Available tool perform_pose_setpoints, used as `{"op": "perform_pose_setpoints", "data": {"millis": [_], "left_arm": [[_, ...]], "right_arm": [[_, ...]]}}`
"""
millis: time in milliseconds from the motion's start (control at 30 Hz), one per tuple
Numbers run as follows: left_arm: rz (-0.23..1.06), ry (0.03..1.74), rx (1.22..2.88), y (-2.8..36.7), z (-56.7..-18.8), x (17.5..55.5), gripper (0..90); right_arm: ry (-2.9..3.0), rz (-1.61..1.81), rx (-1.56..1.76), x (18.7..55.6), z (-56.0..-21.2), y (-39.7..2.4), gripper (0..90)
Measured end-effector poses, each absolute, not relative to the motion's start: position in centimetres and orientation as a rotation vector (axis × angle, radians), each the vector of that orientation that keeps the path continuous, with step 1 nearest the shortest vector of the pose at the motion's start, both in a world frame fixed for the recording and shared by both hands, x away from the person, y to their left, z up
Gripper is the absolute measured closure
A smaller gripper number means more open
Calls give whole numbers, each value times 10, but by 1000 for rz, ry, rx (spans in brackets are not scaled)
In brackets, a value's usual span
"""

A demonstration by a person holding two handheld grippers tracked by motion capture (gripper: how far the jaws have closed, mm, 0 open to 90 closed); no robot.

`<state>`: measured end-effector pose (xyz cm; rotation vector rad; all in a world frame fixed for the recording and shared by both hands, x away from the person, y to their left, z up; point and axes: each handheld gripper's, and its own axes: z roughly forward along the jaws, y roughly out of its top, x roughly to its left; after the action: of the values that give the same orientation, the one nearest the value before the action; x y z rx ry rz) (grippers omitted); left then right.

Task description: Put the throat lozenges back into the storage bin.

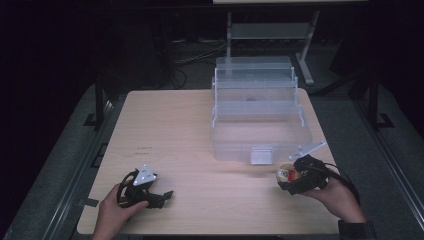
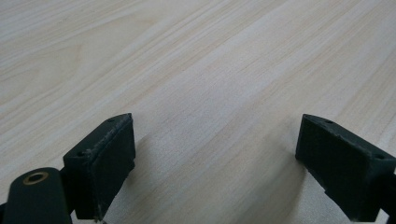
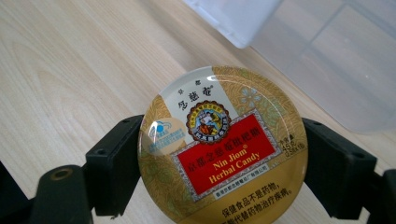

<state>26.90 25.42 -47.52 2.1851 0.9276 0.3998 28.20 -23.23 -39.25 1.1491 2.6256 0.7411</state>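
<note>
A round gold candy tin with a red label sits between the two black jaws of my right gripper, which is shut on its rim. In the high view the tin and the right gripper hover just in front of the clear plastic box, near its front latch. My left gripper rests low at the table's front left; its jaws stand wide apart over bare wood with nothing between them.
The clear box has tiered trays folded up at the back and an open bottom compartment. A light wooden table carries everything. Dark floor, cables and a metal stand lie beyond the far edge.
</note>
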Motion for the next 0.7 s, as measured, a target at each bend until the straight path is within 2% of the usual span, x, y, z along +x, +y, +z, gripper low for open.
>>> {"op": "perform_pose_setpoints", "data": {"millis": [700], "left_arm": [[399, 928, 2186, 254, -475, 269, 112]], "right_arm": [[2560, 767, 1178, 286, -371, -257, 197]]}}
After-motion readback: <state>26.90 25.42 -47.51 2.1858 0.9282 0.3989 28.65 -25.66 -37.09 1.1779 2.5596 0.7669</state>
